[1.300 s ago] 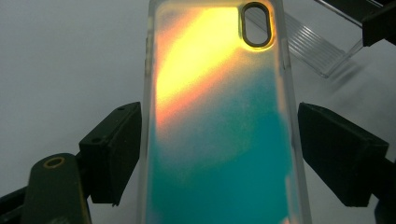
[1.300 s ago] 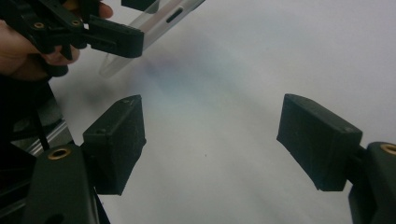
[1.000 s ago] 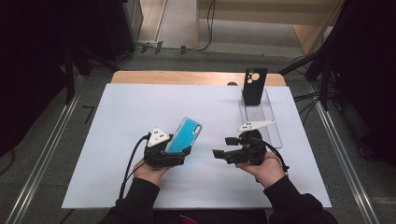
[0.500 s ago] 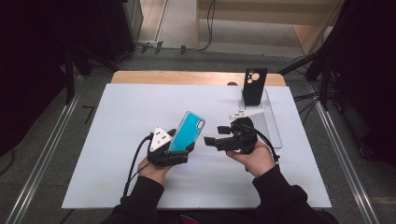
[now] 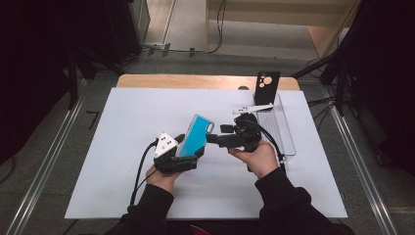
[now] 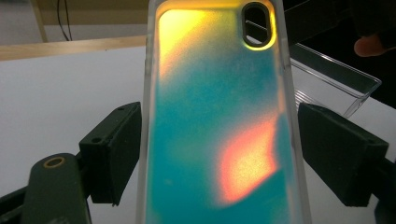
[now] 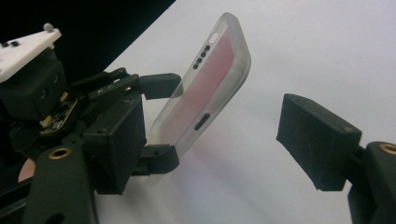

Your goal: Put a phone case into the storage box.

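Note:
A teal, iridescent phone case [image 5: 195,137] is held tilted above the white mat, camera cutout at the far end. My left gripper [image 5: 182,157] is shut on its lower part; in the left gripper view the case [image 6: 219,130] stands between the two black jaws. My right gripper [image 5: 214,139] points left at the case's right edge, open, with nothing between its pads. In the right gripper view the case [image 7: 205,88] is clamped by the left gripper [image 7: 161,120] ahead of the right gripper's [image 7: 217,140] wide-set jaws.
A black phone [image 5: 266,87] stands upright at the back right, on a clear plastic tray [image 5: 284,129] that runs along the mat's right side. The white mat [image 5: 122,127] covers a wooden table [image 5: 195,81]. Both forearms come in from the bottom.
The right gripper has moved left and slightly up, from beside the tray to close by the case's right edge. The left gripper and the case have stayed put.

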Tool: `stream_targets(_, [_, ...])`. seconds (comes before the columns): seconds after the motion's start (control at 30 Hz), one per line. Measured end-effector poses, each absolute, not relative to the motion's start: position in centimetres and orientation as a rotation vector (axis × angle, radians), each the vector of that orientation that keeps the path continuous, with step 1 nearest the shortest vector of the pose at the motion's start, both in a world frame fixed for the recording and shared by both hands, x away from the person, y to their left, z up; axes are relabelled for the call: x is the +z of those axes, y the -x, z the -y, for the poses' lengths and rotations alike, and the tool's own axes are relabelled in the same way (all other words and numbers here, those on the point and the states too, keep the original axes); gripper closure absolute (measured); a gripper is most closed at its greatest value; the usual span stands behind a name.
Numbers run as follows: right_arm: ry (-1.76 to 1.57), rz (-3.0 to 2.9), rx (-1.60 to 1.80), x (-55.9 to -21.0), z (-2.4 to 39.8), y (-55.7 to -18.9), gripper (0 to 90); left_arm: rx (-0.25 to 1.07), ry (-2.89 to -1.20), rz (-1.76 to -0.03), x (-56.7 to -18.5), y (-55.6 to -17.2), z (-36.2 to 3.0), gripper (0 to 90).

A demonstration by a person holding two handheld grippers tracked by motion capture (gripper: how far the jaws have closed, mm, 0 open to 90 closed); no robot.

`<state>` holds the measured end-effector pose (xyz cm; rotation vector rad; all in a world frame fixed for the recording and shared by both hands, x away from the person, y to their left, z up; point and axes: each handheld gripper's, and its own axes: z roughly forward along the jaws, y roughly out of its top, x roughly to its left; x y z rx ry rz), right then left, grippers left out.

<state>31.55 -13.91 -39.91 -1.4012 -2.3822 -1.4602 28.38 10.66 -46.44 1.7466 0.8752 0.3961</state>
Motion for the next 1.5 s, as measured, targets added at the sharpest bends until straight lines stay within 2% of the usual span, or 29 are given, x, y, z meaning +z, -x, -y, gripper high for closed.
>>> stream_targets(0.6, [1.449, 2.310, -1.411, -40.8, 12.5, -33.9, 26.0, 0.384, -1.729, -0.886, -46.5, -28.0, -10.3, 16.6])
stream_targets(0.73, [1.468, 2.255, -1.380, -41.0, 12.4, -34.4, 34.1, 0.394, -1.733, -0.891, -46.6, -27.9, -10.2, 16.6])
stream_targets(0.97, [1.525, 2.139, -1.363, -40.8, 12.9, -35.0, 56.7, 0.406, -1.746, -0.896, -46.7, -27.8, -10.1, 16.6])
stream_targets(1.07, [1.531, 2.102, -1.368, -40.7, 13.1, -35.1, 69.4, 0.406, -1.744, -0.901, -46.7, -27.8, -10.1, 16.6])
stream_targets(1.13, [1.536, 2.089, -1.363, -40.7, 13.3, -35.0, 74.2, 0.408, -1.746, -0.899, -46.7, -27.8, -10.1, 16.6])
stream_targets(1.5, [1.529, 2.031, -1.365, -40.4, 13.6, -35.0, 76.9, 0.413, -1.750, -0.886, -46.5, -27.8, -9.9, 16.4])
